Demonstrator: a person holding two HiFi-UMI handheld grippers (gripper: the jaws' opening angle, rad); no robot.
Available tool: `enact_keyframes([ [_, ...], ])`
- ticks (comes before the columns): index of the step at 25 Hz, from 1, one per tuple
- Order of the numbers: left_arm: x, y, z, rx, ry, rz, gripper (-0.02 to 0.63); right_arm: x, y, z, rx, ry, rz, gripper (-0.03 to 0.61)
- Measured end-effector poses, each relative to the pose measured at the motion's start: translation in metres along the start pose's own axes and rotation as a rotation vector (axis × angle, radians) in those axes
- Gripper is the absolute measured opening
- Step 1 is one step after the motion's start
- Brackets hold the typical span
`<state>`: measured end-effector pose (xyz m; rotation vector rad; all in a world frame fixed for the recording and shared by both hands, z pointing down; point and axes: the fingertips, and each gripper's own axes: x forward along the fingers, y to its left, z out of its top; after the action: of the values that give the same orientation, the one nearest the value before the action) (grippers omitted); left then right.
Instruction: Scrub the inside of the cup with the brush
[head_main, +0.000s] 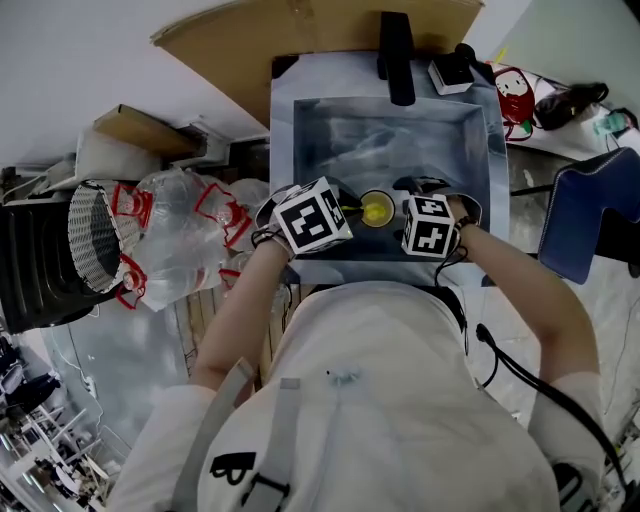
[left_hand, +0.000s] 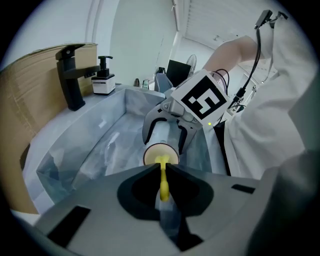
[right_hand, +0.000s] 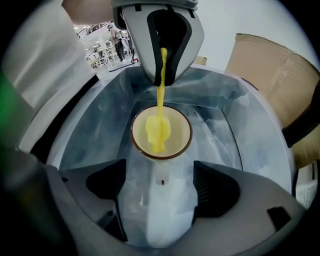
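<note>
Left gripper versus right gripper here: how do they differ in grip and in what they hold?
The left gripper is shut on the thin yellow brush handle, jaws almost together. The right gripper holds the white cup, jaws spread around its body. The left gripper points the brush head into the cup, while the right gripper turns the cup's mouth toward it. Both face each other above the sink.

Makeshift workspace, plastic-lined sink (head_main: 284, 130), faucet (head_main: 396, 58), cardboard (head_main: 300, 35)
</note>
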<state>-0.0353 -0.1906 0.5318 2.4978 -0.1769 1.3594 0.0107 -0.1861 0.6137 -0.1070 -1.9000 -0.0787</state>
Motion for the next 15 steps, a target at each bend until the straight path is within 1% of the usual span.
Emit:
enact_keyframes([
  [2, 0.003, 0.0, 0.0, 0.012, 0.026, -0.004, 0.035, 0.002, 0.001, 0.001, -0.002, 0.005, 0.006, 0.432],
  [5, 0.007, 0.0, 0.002, 0.023, 0.043, -0.011, 0.035, 0.003, 0.001, 0.003, -0.009, 0.007, 0.007, 0.431],
  [9, 0.01, -0.001, -0.001, 0.051, 0.084, -0.01, 0.035, 0.005, -0.003, 0.004, -0.013, 0.008, -0.009, 0.431],
  [12, 0.013, -0.001, 0.001, 0.062, 0.095, -0.014, 0.035, 0.007, -0.003, 0.004, -0.01, 0.013, 0.004, 0.431],
  [15, 0.016, -0.002, 0.001, 0.067, 0.107, -0.024, 0.035, 0.011, -0.001, 0.001, -0.028, 0.036, 0.019, 0.43],
])
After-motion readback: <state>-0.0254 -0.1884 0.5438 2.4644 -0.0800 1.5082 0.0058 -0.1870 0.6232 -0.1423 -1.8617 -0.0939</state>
